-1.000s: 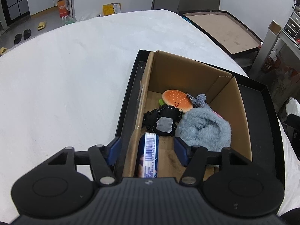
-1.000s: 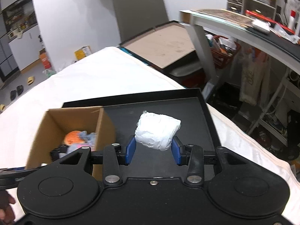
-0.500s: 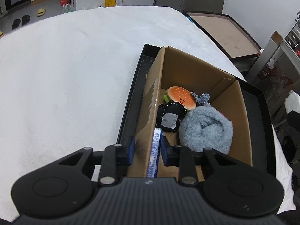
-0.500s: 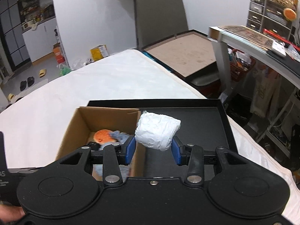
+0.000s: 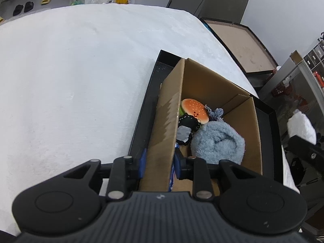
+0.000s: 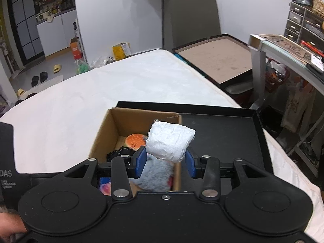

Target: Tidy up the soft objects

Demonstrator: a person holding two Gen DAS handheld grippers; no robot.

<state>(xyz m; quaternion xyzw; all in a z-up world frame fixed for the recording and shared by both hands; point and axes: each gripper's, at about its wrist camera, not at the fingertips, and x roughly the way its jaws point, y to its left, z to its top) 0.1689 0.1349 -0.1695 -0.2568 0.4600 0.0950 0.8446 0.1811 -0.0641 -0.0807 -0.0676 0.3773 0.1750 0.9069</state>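
Note:
An open cardboard box (image 5: 214, 85) stands in a black tray (image 5: 272, 125). In it lie a burger plush (image 5: 195, 109), a black pouch (image 5: 187, 125) and a fluffy blue-grey bundle (image 5: 218, 141). My left gripper (image 5: 160, 165) is shut on the box's left wall, one finger outside and one inside beside a blue-and-white packet (image 5: 171, 174). My right gripper (image 6: 166, 160) is shut on a white crumpled wad (image 6: 170, 141). It hangs over the box's (image 6: 101, 133) right wall, above the bundle (image 6: 158, 172) and near the burger plush (image 6: 134, 140).
The tray (image 6: 222, 133) rests on a wide white padded surface (image 5: 81, 70). A second shallow tray with a brown base (image 6: 218, 60) and a grey chair (image 6: 192, 16) stand beyond. A cluttered desk (image 6: 283, 46) is at the right. A person's hand (image 6: 8, 224) shows at the lower left.
My left jaws have shut on the box's left wall. My right gripper has carried the white wad leftward, from above the bare tray to above the box.

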